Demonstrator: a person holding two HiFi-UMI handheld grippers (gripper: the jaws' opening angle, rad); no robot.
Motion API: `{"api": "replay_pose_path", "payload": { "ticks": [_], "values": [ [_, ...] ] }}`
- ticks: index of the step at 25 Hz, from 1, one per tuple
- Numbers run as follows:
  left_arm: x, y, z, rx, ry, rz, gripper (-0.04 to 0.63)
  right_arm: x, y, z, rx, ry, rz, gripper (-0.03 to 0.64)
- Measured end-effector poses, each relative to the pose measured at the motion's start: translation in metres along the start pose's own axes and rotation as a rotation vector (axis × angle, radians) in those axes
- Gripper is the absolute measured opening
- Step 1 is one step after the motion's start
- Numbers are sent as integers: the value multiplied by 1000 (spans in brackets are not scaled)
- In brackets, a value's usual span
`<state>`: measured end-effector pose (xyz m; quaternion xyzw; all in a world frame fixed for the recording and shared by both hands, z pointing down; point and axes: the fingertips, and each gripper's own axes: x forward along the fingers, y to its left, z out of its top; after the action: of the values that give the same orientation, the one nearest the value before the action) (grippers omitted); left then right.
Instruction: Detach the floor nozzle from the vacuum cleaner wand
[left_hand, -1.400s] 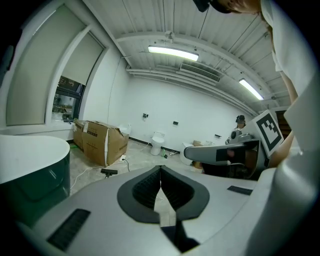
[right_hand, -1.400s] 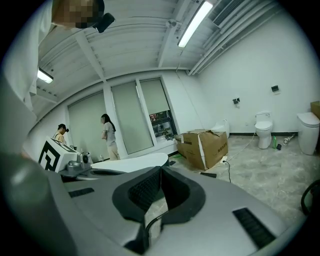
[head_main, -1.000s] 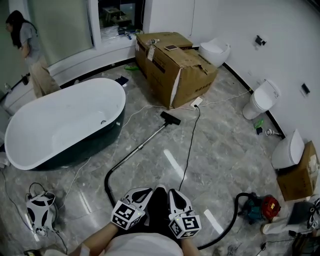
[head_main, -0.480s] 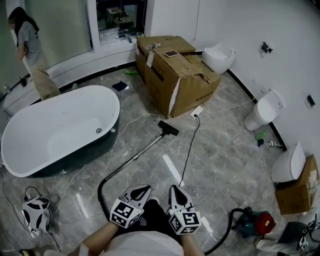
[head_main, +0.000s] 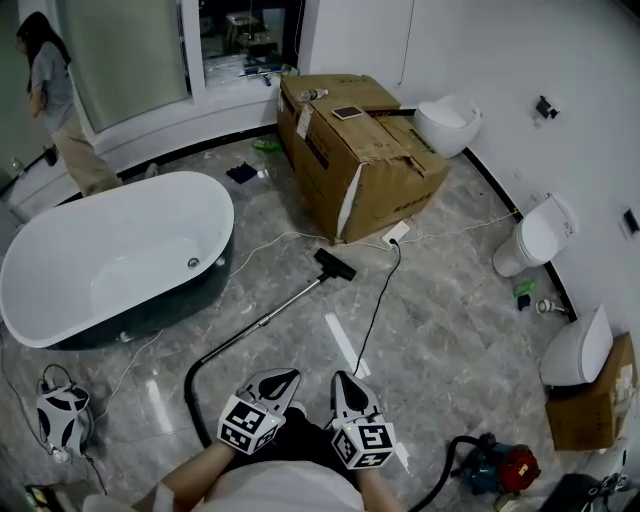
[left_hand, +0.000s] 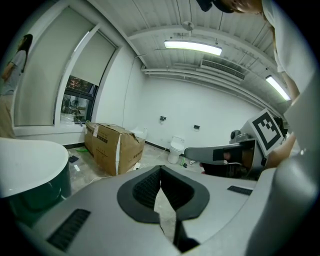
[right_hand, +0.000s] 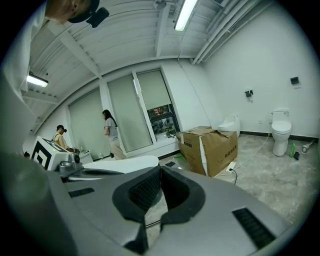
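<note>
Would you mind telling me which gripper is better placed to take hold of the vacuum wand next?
Probably the left gripper: the wand slants down toward its side, while the right gripper lines up nearer the floor nozzle. Both are shut, empty and well short.

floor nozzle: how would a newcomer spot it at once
Find the big cardboard box at the back of the room. Just in front of it lies the floor nozzle, a flat black bar at the end of a thin metal wand, unlike the white power strip beside it.
</note>
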<state>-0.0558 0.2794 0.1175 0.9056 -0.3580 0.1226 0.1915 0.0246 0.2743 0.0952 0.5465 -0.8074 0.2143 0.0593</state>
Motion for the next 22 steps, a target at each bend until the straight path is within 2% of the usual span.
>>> {"api": "replay_pose_path", "payload": {
  "ticks": [7, 16, 22],
  "values": [
    [27, 0, 4, -28, -9, 35, 9, 3, -33, 3, 48, -6, -15, 14],
    [55, 2, 20, -17, 7, 18, 9, 13, -59, 14, 76, -7, -31, 14],
    [89, 18, 34, -6, 17, -5, 9, 34, -87, 23, 102, -6, -67, 14]
  ]
}}
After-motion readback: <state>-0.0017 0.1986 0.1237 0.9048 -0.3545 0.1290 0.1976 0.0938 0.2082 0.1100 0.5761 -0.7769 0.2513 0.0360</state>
